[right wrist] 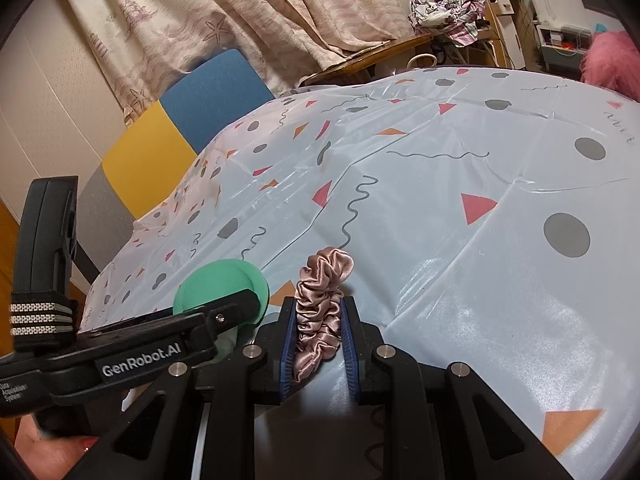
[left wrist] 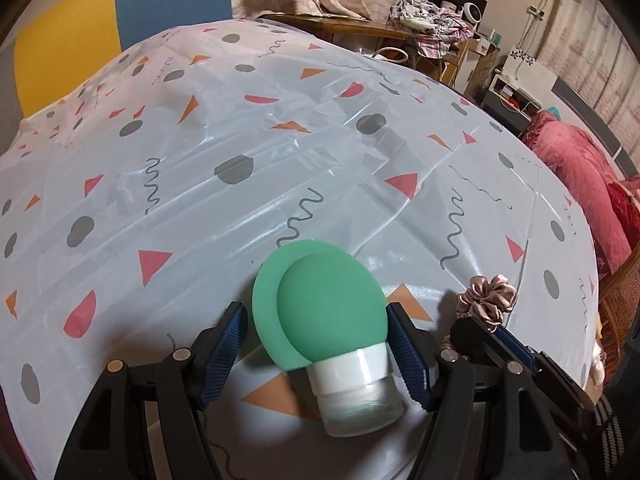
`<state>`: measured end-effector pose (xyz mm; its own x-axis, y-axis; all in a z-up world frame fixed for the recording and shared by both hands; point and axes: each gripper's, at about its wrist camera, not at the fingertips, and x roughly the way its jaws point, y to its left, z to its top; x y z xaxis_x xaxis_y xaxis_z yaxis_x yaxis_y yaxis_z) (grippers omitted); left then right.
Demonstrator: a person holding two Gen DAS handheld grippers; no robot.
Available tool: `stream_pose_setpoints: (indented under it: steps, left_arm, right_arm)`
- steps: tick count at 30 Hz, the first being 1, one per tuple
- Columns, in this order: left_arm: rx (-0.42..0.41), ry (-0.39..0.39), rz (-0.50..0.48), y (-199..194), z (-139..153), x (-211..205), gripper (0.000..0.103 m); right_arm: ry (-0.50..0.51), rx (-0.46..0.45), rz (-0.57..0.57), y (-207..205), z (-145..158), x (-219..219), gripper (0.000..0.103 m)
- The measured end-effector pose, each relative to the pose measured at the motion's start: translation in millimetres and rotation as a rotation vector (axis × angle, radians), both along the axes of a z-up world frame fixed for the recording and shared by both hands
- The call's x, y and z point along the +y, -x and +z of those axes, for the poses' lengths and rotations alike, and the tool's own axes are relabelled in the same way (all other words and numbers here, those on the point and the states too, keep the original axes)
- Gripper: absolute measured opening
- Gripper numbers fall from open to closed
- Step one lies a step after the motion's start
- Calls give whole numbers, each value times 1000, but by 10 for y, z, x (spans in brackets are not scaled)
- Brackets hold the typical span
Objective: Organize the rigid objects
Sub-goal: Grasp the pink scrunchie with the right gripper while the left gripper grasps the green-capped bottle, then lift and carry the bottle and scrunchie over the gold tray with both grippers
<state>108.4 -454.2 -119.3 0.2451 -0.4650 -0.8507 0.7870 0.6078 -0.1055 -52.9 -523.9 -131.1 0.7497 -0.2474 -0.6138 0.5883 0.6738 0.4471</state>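
- Two grippers in my views: left hand-held gripper (left wrist: 316,354) spread around the green bottle (left wrist: 328,320), pads apart from it.
- Right hand-held gripper (right wrist: 319,334) pinches the pink scrunchie (right wrist: 320,304) over the bench (right wrist: 480,280).

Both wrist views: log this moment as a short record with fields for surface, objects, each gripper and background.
surface: table under a pale blue tablecloth printed with triangles, dots and squiggles
green bottle: squeeze bottle with clear cap, between the left gripper's fingers, cap toward the camera
scrunchie: pink satin, squeezed between the right gripper's pads
left gripper: fingers on either side of the bottle; firm contact unclear
right gripper: shut on the scrunchie
spacing: grippers side by side, bottle left of scrunchie
background: curtains, a blue and yellow chair
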Motion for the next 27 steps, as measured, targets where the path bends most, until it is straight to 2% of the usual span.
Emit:
stream_pose_setpoints:
  steps: [2,4,11,17,27]
  left_arm:
    - [-19,-2,-30,40,0,-19,65]
    - [-24,14,-65,95,16,-13,50]
    - [22,54,4,76,35,176,48]
    - [77,113,106,58,50,567,48]
    - [139,202,167,271,150,1153,48]
  right_arm:
    - [0,0,0,0,-1,1,21]
    - [0,0,0,1,0,2,21]
    - [1,1,0,-6,-3,-3,21]
    - [9,7,-1,-14,-5,-5,21]
    - [22,22,-3,-29,0,24,21]
